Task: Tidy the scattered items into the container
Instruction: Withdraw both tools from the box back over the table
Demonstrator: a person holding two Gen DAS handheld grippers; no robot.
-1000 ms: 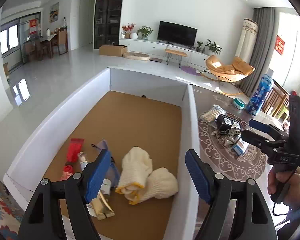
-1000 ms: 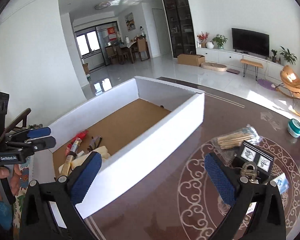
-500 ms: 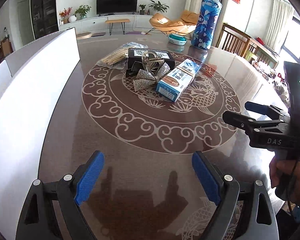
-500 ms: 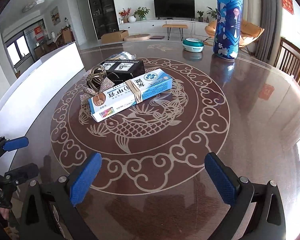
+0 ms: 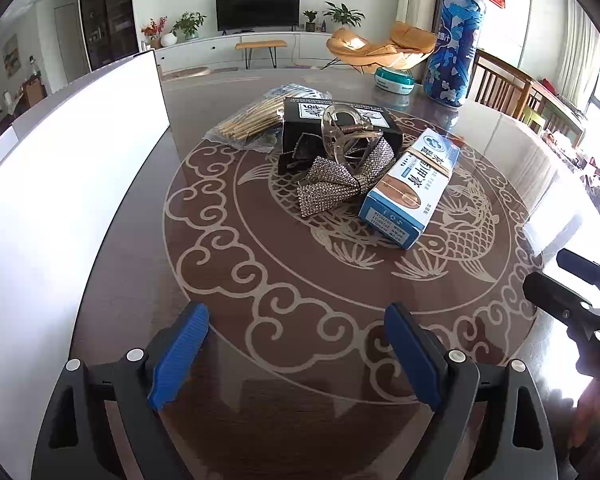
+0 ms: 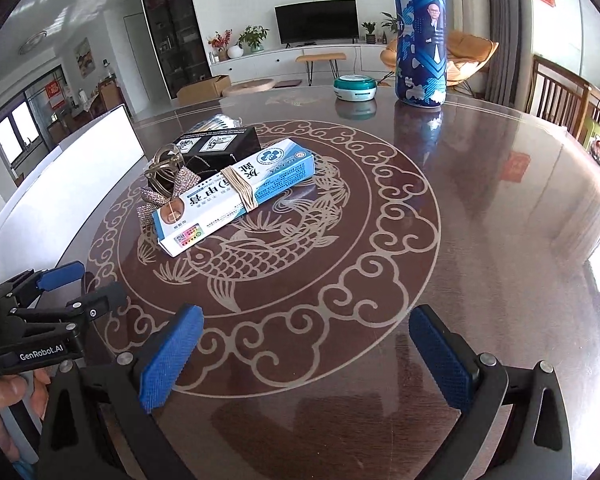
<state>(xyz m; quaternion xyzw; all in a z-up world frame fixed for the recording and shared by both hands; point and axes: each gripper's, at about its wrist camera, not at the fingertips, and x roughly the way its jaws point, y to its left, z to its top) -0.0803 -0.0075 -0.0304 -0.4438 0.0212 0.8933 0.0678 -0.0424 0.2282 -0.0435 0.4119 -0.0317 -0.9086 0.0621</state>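
Grippers: left gripper (image 5: pixel 296 356) & right gripper (image 6: pixel 306 354) are held spread, empty. Medicine box (image 6: pixel 236 196) is seen mid-table (image 6: pixel 480 208), touching bow clip (image 5: pixel 336 182). Likely light, stiff cardboard; best gripped across narrow sides, nr rubber band (image 6: pixel 242 192).

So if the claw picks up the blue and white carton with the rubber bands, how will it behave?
The blue and white carton looks like thin cardboard, so probably light and easily dented. Its long shape may tilt if gripped at one end. One end rests on the rhinestone bow, which may shift.
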